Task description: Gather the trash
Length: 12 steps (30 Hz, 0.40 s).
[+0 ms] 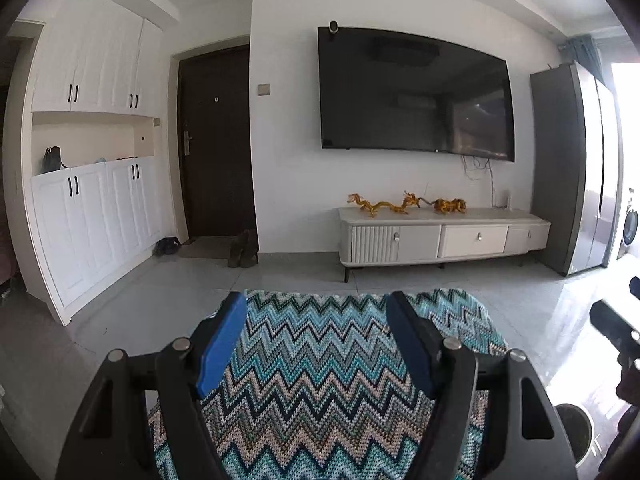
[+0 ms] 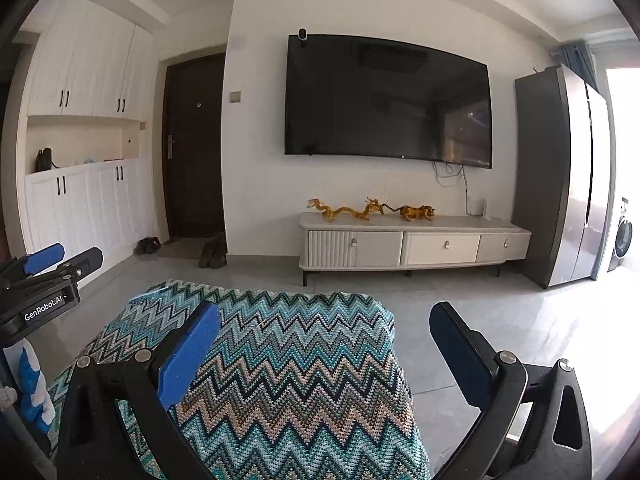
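Trash unseen, zigzag blanket (image 2: 296, 368), fingers (image 2: 188, 356) spread

tv (image 1: 416, 92) above cabinet (image 1: 440, 236), door (image 1: 218, 140) to its left, fridge (image 1: 572, 168) right, figurines (image 1: 404, 204) on cabinet

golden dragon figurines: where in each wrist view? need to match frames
Left wrist: golden dragon figurines sit right of centre, at mid-height, on the TV cabinet, below the wall TV.
Right wrist: golden dragon figurines sit just right of centre, at mid-height, on the same TV cabinet.
Shared landmark: the wall TV, directly above them in both.
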Tool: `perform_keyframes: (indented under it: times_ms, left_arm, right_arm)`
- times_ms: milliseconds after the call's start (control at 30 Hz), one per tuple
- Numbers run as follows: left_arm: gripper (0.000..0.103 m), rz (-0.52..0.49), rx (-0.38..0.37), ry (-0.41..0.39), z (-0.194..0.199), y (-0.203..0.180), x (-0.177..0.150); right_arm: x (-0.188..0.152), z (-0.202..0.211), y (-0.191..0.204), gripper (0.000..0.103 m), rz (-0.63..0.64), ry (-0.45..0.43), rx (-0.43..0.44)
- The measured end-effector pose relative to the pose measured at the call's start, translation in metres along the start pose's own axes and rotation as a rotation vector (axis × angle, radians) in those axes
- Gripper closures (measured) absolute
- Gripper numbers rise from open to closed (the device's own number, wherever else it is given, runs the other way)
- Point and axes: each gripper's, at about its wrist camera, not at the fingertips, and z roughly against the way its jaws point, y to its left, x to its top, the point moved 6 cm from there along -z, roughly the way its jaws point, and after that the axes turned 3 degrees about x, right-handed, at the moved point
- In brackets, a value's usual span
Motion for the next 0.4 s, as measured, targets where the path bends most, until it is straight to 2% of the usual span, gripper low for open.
perform_keyframes:
  times_ms: [167, 400]
  left_arm:
    - [0.032, -0.026, 0.04, 0.011, 0.009, 0.004, -0.004]
    - [0.032, -0.064, 0.088, 0.025, 0.015, 0.011, -0.009]
  right_arm:
    - [-0.003, -0.005, -0.003, 0.0, -0.006, -0.018, -0.005]
    - [-0.015, -0.019, 0.002, 0.0, -0.034, 0.007, 0.018]
